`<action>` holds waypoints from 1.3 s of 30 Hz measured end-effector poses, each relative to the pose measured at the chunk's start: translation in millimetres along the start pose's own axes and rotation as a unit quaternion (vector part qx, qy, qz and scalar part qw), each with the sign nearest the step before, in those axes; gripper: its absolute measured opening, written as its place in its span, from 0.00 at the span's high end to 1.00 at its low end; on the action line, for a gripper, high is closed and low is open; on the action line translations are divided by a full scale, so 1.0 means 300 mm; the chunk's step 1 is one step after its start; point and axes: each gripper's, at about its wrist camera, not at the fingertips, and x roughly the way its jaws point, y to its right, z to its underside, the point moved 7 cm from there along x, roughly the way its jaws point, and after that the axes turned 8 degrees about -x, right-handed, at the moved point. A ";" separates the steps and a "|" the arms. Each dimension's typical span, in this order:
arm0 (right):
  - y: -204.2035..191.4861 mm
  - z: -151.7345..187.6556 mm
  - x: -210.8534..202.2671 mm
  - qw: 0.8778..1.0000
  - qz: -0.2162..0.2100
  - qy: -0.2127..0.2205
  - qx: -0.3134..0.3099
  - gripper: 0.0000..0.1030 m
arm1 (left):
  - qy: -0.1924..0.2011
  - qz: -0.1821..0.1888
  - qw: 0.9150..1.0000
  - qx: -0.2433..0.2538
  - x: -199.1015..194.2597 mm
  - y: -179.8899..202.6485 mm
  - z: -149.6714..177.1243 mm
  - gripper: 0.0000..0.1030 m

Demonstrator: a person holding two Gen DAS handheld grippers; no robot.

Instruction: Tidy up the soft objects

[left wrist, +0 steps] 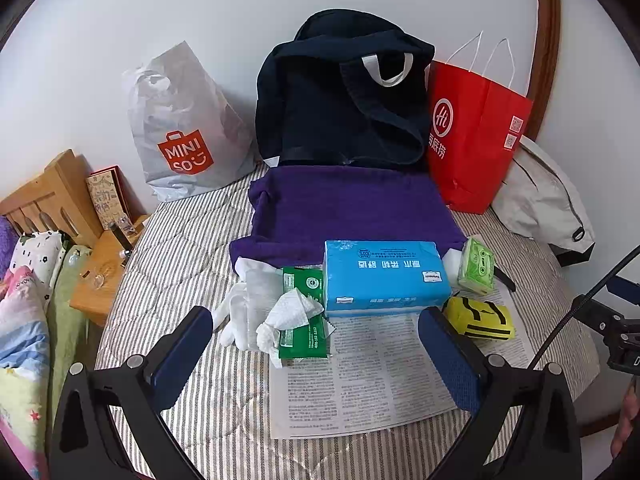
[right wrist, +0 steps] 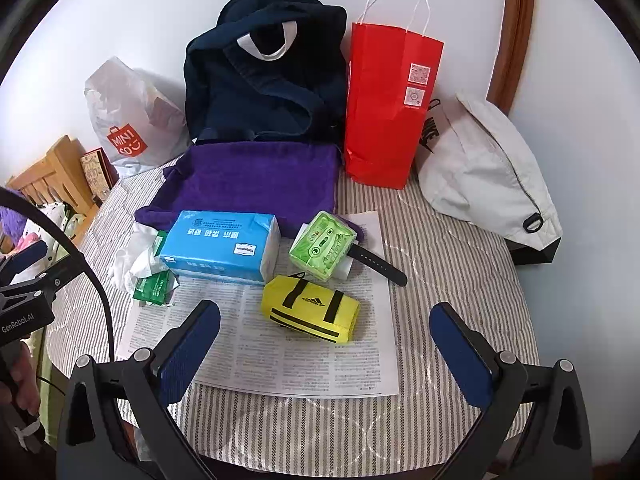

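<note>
A blue tissue pack (left wrist: 384, 276) (right wrist: 222, 246) lies on a printed sheet (left wrist: 372, 372) (right wrist: 304, 344) on the striped bed. Left of it are a green wipes pack (left wrist: 302, 320) (right wrist: 154, 286) with a crumpled white wipe (left wrist: 288, 314) and white gloves (left wrist: 236, 314) (right wrist: 128, 262). A yellow pouch (left wrist: 480, 316) (right wrist: 312, 308) and a light green tissue packet (left wrist: 476, 266) (right wrist: 322, 244) lie to the right. A folded purple towel (left wrist: 348, 208) (right wrist: 252, 178) sits behind. My left gripper (left wrist: 316, 352) is open and empty before the blue pack. My right gripper (right wrist: 326, 352) is open and empty before the yellow pouch.
At the wall stand a grey MINISO bag (left wrist: 184, 128) (right wrist: 124, 120), a navy tote (left wrist: 344, 92) (right wrist: 264, 72), a red paper bag (left wrist: 476, 136) (right wrist: 388, 108) and a white cloth bag (left wrist: 540, 196) (right wrist: 488, 168). A black strap (right wrist: 376, 262) lies by the green packet. A wooden headboard shelf (left wrist: 60, 200) is left.
</note>
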 end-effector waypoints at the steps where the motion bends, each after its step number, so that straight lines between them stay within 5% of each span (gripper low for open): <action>1: 0.000 0.001 0.000 1.000 0.000 0.000 0.000 0.00 | 0.000 0.000 1.000 0.000 -0.001 -0.002 0.000 0.00; 39: 0.001 0.009 0.001 1.000 -0.002 -0.001 0.001 0.00 | 0.004 -0.003 1.000 0.004 -0.015 -0.003 -0.003 0.00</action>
